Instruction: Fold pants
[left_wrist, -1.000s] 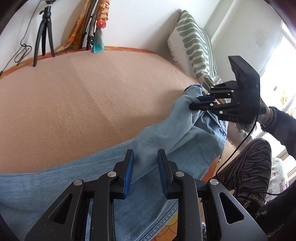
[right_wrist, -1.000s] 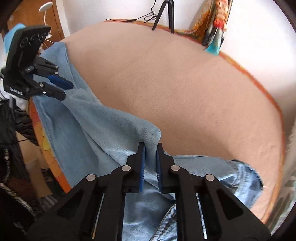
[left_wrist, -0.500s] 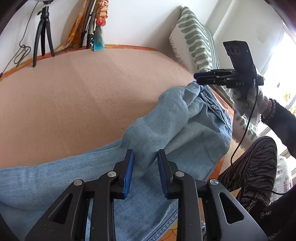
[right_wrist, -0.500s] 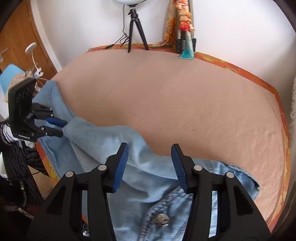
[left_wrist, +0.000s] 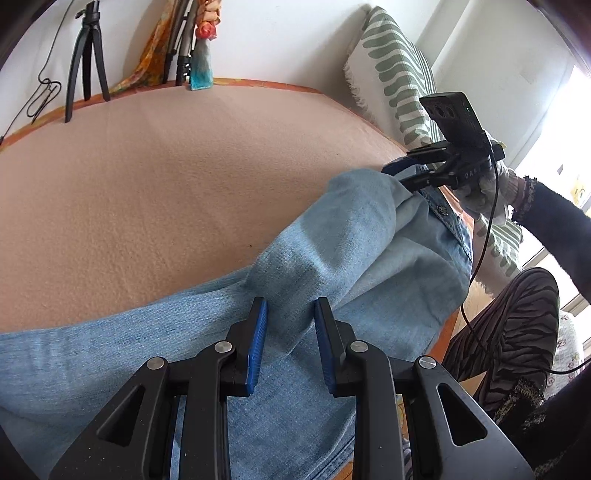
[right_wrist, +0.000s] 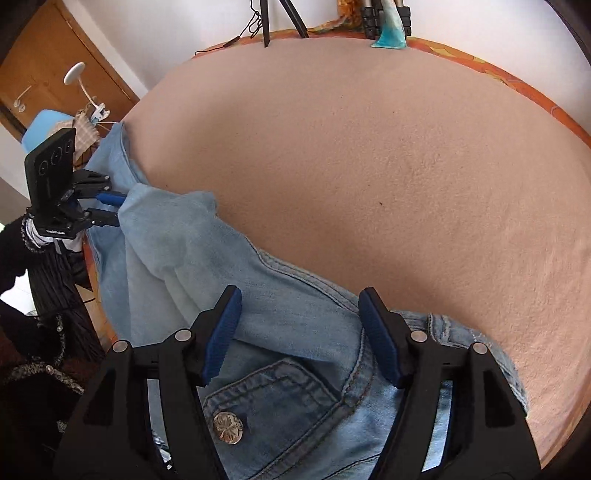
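Light blue denim pants (left_wrist: 351, 229) lie along the near edge of a pink-beige blanket (left_wrist: 184, 177), with one paler layer folded over them. My left gripper (left_wrist: 290, 302) stays narrowly closed on the edge of that folded layer; in the right wrist view its tips (right_wrist: 118, 210) sit at the cloth's corner. My right gripper (right_wrist: 299, 295) hovers over the waistband of the pants (right_wrist: 221, 258), near a metal button (right_wrist: 229, 428). Its jaws are opening and the pads press on nothing. From the left wrist view, the right gripper (left_wrist: 397, 177) is at the pants' far end.
A black tripod (left_wrist: 86, 55) and a blue-based object (left_wrist: 201, 72) stand at the back wall. A green-striped pillow (left_wrist: 391, 74) leans at the right. The person's leg in striped trousers (left_wrist: 517, 332) is beside the bed's orange edge. A wooden door (right_wrist: 55, 66) is far left.
My right gripper let go of the raised fold, opened wide and swung over to the waistband. The fold dropped flat onto the pants. My left gripper kept its place and width.
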